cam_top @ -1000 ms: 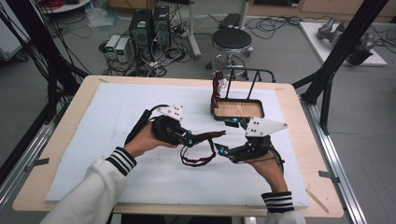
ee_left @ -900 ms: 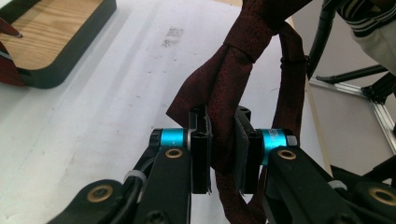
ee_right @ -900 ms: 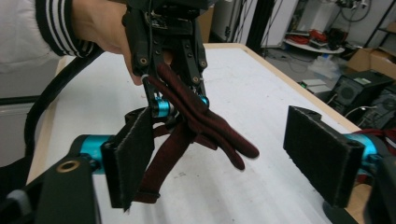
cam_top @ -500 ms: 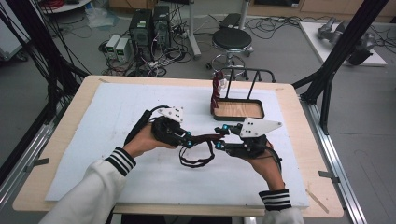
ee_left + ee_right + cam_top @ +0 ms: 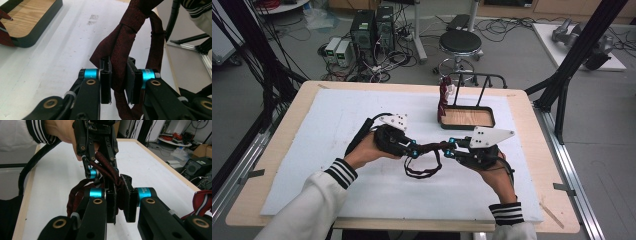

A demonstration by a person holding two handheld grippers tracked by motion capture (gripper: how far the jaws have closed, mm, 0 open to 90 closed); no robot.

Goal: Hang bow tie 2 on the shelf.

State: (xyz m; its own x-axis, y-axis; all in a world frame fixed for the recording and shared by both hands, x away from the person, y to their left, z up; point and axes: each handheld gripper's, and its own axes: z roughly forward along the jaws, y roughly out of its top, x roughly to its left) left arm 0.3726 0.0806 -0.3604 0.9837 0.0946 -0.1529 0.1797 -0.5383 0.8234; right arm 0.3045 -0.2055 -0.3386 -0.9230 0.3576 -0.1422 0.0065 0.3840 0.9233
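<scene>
The dark red necktie (image 5: 428, 154) hangs in the air between my two tools over the middle of the white mat (image 5: 337, 125), its knotted stretch pulled nearly level from one to the other while a slack loop droops below toward the mat. My left tool (image 5: 413, 148) is clamped on the tie, which the left gripper view shows pinched between its pads just below the knot (image 5: 130, 23). My right tool (image 5: 449, 146) grips the cloth from the other side, with the fabric squeezed between its pads (image 5: 111, 202) in the right gripper view.

As I judge it, the work in hand is straightening or folding the tie between both tools. To do that well, I would keep both grips firm and hold the span level. I would draw the hands apart slowly so the cloth does not slide out, and watch that the hanging loop does not twist or catch on a finger.

Behind the tie, toward the far right of the desk (image 5: 522, 107), stands the black-rimmed wooden tray (image 5: 466, 118), with another red tie (image 5: 444, 97) draped from its rail.

Compared with a second ago, my right tool has just been closing. Its jaws stood apart from the tie then and now bite it. My left tool's jaws have just eased open a little, with the tie still pinched between them.
</scene>
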